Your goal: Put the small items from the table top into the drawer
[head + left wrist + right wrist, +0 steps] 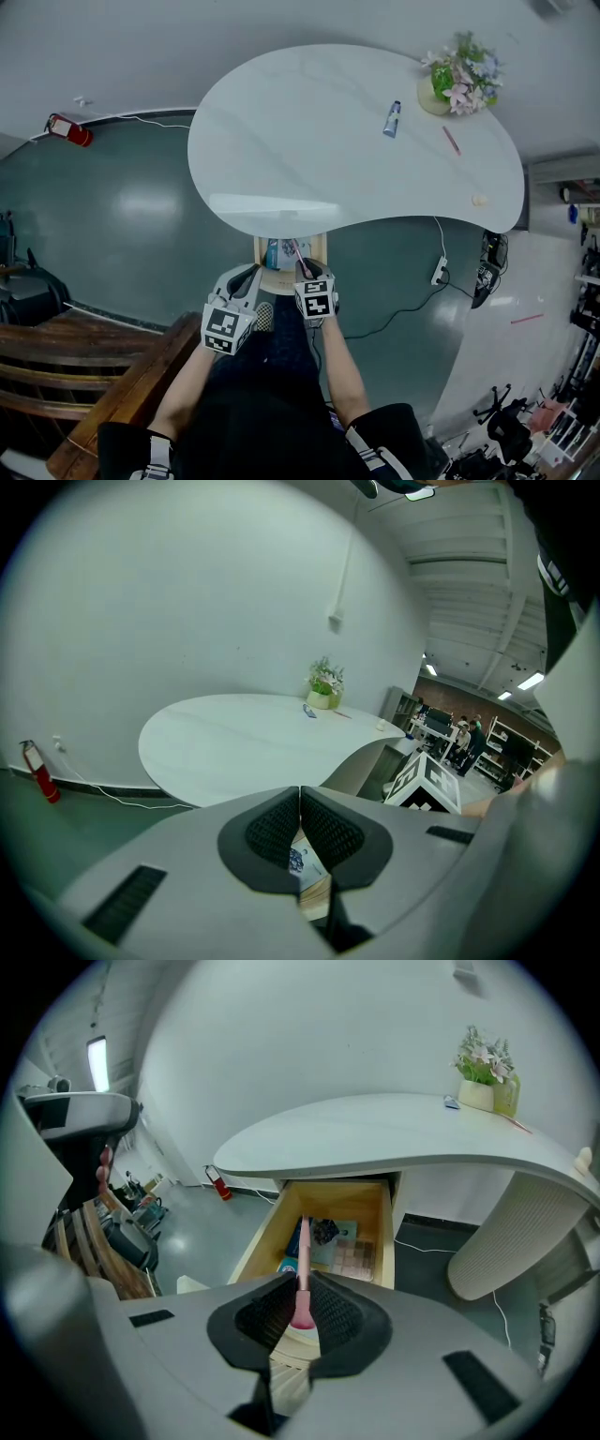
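A wooden drawer [260,253] stands pulled out under the near edge of the white table [300,141]. My right gripper [305,273] hangs just above the drawer, shut on a thin pink stick [297,254] that points into it. In the right gripper view the pink stick [304,1246] runs from between the pads out over the drawer [267,1227], which holds a palette and a blue item. My left gripper [251,277] is beside the drawer's left, shut and empty; its pads [323,829] meet. On the table lie a blue tube [392,119], a pink pen [452,141] and a small white item [479,200].
A flower pot [459,80] stands at the table's far right. A power strip [438,272] with its cable lies on the floor to the right. A wooden bench [84,356] is at my left and a red fire extinguisher [67,129] lies by the wall.
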A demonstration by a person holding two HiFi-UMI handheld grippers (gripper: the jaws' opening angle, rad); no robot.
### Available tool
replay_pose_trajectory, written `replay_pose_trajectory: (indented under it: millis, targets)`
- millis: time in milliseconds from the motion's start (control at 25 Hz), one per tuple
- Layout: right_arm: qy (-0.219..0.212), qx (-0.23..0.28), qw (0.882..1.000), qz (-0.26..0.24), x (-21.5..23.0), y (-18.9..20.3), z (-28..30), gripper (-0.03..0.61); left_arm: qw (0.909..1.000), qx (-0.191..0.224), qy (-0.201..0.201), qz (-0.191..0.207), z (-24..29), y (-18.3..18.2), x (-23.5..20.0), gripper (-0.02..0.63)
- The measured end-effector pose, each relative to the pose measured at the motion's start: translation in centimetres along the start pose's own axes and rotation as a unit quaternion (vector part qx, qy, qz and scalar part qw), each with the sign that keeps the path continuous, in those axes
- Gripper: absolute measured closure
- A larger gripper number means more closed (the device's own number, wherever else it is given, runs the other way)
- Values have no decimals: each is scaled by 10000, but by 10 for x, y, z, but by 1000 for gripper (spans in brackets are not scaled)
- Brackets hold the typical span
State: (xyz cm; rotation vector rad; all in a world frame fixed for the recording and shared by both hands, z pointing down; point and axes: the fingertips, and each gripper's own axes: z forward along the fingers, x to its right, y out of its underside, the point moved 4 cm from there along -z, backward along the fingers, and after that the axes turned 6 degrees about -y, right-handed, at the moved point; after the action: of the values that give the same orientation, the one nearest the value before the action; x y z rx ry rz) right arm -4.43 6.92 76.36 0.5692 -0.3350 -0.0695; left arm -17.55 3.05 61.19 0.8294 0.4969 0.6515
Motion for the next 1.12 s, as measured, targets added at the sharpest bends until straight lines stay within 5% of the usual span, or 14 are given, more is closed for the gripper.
replay_pose_trajectory:
  millis: [1120]
  targets:
    - [-174,117,9995,254,1,-3,2,457,10000,3,40,43,0,-3,0,594]
